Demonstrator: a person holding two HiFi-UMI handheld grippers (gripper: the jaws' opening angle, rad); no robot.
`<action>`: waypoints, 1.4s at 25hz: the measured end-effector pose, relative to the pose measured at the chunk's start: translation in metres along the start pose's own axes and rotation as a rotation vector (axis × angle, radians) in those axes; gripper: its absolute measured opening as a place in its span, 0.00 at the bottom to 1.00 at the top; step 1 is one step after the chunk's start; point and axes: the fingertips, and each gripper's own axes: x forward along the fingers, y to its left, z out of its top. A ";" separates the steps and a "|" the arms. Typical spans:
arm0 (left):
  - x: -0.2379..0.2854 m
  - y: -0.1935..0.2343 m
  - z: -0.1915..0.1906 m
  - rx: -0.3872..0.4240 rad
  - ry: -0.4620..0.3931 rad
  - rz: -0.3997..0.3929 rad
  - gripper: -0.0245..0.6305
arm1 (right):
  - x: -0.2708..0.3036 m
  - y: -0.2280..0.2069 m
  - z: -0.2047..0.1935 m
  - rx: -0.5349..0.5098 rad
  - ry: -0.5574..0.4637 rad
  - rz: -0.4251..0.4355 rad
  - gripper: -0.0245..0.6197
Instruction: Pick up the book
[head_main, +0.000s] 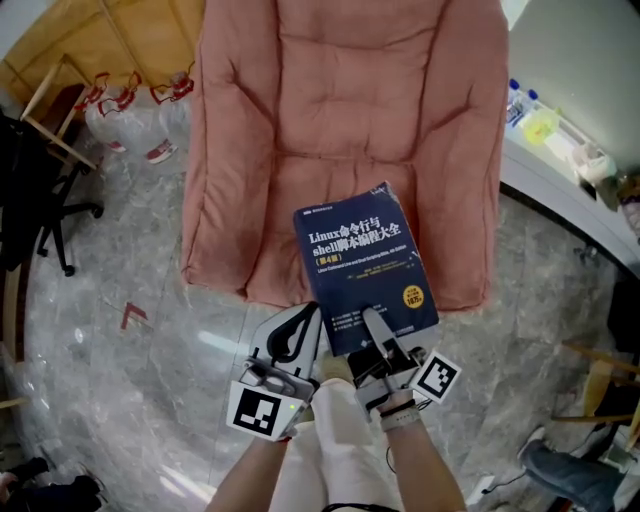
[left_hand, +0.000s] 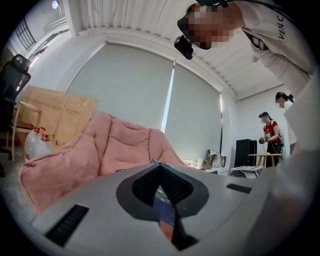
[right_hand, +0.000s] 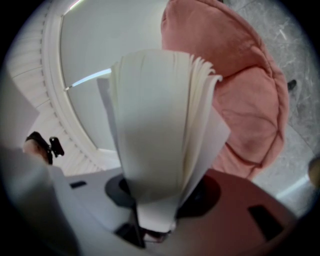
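The book (head_main: 362, 262), a thick paperback that is likely heavy and floppy, is held above the pink cushion (head_main: 250, 150), with the right gripper (head_main: 378, 335) fingers clamped on its fanning near edge and the left gripper (head_main: 300, 330) fingers closed at its spine-side corner, probably the firmer hold.

1. Office-type workroom with a lounge corner.
2. Polished marble floor (head_main: 120, 390), wheeled office chair (head_main: 30, 190), wide windows behind roller blinds (left_hand: 130, 90).
3. Pink padded lounger (head_main: 350, 130), white counter (head_main: 560, 192) bearing bottles (head_main: 515, 100), a person (left_hand: 270, 131) at a far table (left_hand: 265, 156).
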 end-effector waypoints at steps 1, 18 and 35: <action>0.000 0.000 0.003 -0.001 0.000 0.002 0.06 | 0.000 0.002 0.000 -0.001 0.002 -0.001 0.31; -0.003 0.002 0.049 0.033 -0.070 0.017 0.06 | -0.002 0.048 -0.006 -0.012 0.025 0.026 0.31; -0.005 -0.001 0.089 0.023 -0.082 0.000 0.06 | 0.000 0.091 -0.007 -0.027 0.045 0.045 0.31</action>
